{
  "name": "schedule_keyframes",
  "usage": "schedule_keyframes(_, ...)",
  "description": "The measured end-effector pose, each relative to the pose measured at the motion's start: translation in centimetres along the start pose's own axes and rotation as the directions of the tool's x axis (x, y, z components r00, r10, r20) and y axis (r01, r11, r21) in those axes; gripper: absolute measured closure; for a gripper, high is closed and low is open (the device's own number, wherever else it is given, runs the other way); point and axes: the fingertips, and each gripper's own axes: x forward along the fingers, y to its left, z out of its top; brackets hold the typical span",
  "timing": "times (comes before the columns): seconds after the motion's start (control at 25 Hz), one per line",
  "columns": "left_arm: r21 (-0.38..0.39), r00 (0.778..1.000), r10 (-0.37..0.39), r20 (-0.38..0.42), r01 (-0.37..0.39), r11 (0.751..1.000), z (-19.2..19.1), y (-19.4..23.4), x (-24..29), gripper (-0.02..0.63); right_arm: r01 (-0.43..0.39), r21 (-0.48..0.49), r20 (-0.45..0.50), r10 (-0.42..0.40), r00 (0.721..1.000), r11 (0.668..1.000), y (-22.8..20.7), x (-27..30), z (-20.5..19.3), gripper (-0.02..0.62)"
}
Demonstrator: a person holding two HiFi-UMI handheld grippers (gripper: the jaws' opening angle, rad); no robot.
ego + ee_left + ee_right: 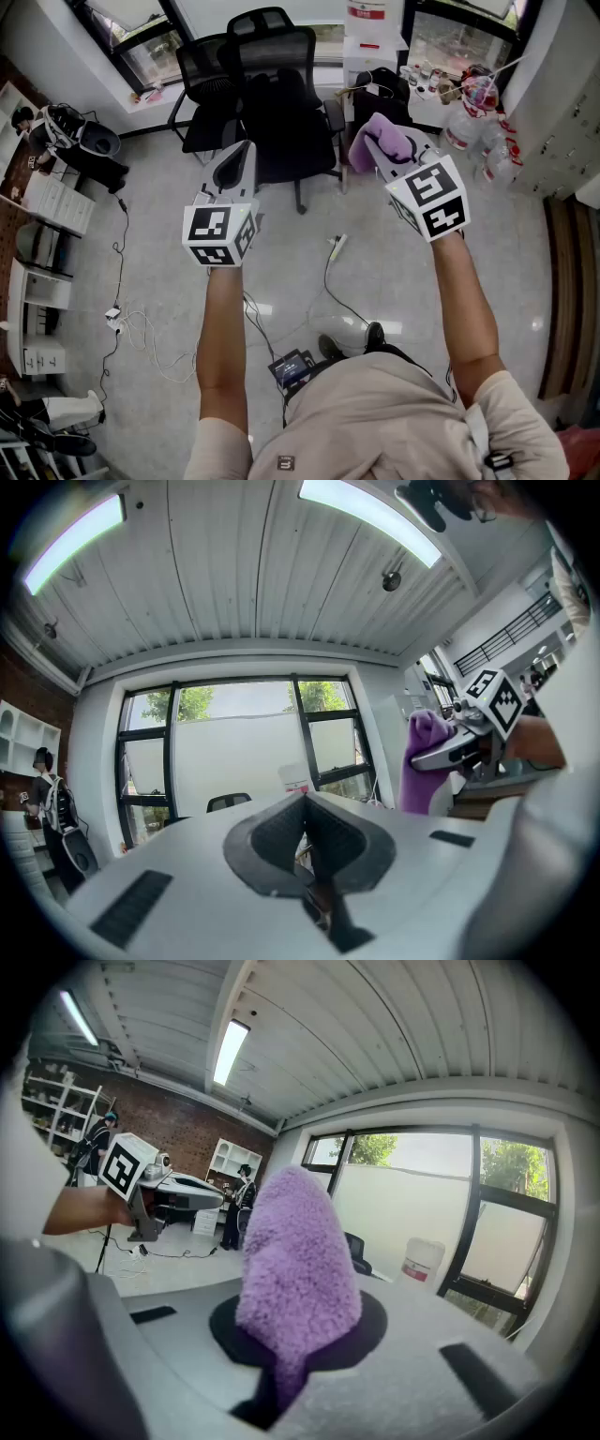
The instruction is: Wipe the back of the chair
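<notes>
Two black mesh office chairs (281, 103) stand ahead of me by the window, backs toward it. My right gripper (380, 145) is shut on a fluffy purple cloth (386, 141), which fills the right gripper view (298, 1269) and hangs just right of the nearer chair, not touching it. My left gripper (236, 161) is held level at the chair's left side, jaws pressed together with nothing between them (305, 841). The left gripper view also shows the right gripper with the purple cloth (422, 761). A chair top (228, 801) peeks over the left jaws.
Cables (141, 328) and a power strip (336, 248) trail across the grey floor. A white water jug (367, 14) and cluttered table (450, 84) stand behind the chairs. Shelves (37, 272) line the left wall. A person with a backpack (56, 808) stands at far left.
</notes>
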Motion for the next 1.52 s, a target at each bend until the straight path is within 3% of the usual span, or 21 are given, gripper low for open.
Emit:
schedule_keyframes(0.6, -0.001, 1.000, -0.027, 0.005, 0.027, 1.000, -1.2, 2.9, -0.5, 0.600, 0.016, 0.011, -0.012, -0.016, 1.000, 1.000, 2.5, 2.7, 0.2, 0.581)
schedule_keyframes(0.92, -0.002, 0.999, -0.033, 0.010, 0.033, 0.999, -1.5, 4.8, -1.1, 0.600, 0.026, 0.063, 0.026, -0.027, 0.999, 0.998, 3.5, 3.3, 0.9, 0.575)
schedule_keyframes(1.28, -0.004, 1.000, -0.030, -0.005, 0.030, 1.000, -2.4, 6.5, 1.2, 0.600, 0.015, 0.078, 0.023, -0.017, 1.000, 0.997, 2.1, 6.3, 0.6, 0.575)
schedule_keyframes(1.52, 0.013, 1.000, 0.004, -0.023, -0.004, 1.000, -3.3, 7.8, 5.3, 0.600, -0.016, 0.079, 0.050, 0.012, 0.999, 0.997, -1.4, 10.6, -0.1, 0.575)
